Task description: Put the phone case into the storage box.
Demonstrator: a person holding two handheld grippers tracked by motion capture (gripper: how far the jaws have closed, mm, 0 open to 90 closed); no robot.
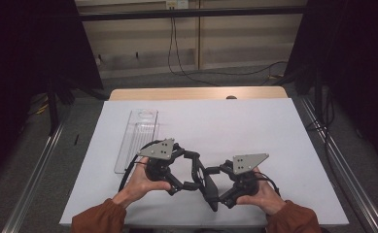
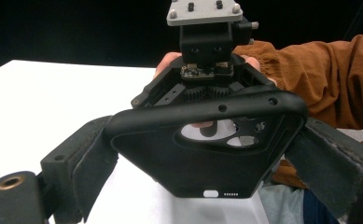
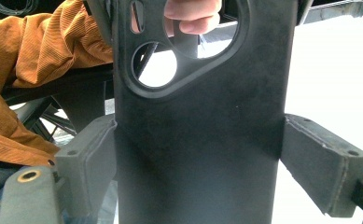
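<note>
A black phone case [image 1: 210, 188] is held on edge above the white table between both grippers. My left gripper [image 1: 196, 171] comes in from the left, and its pads lie against the two long edges of the case [image 2: 207, 158]. From the right, my right gripper [image 1: 220, 187] has its pads pressed on the sides of the case [image 3: 198, 140]. The left gripper view looks at the case's inner side with the camera cutout [image 2: 226, 133], and behind it the right gripper's body [image 2: 207, 46]. Through that cutout [image 3: 188, 51] in the right gripper view I see fingers of the left hand [image 3: 193, 14].
A clear plastic tray [image 1: 137, 138] lies on the white table cover [image 1: 254, 126] just beyond the left gripper. The wooden table edge [image 1: 196, 93] runs along the far side. Orange sleeves [image 1: 99, 219] come in from the bottom, and cables lie on the floor beyond.
</note>
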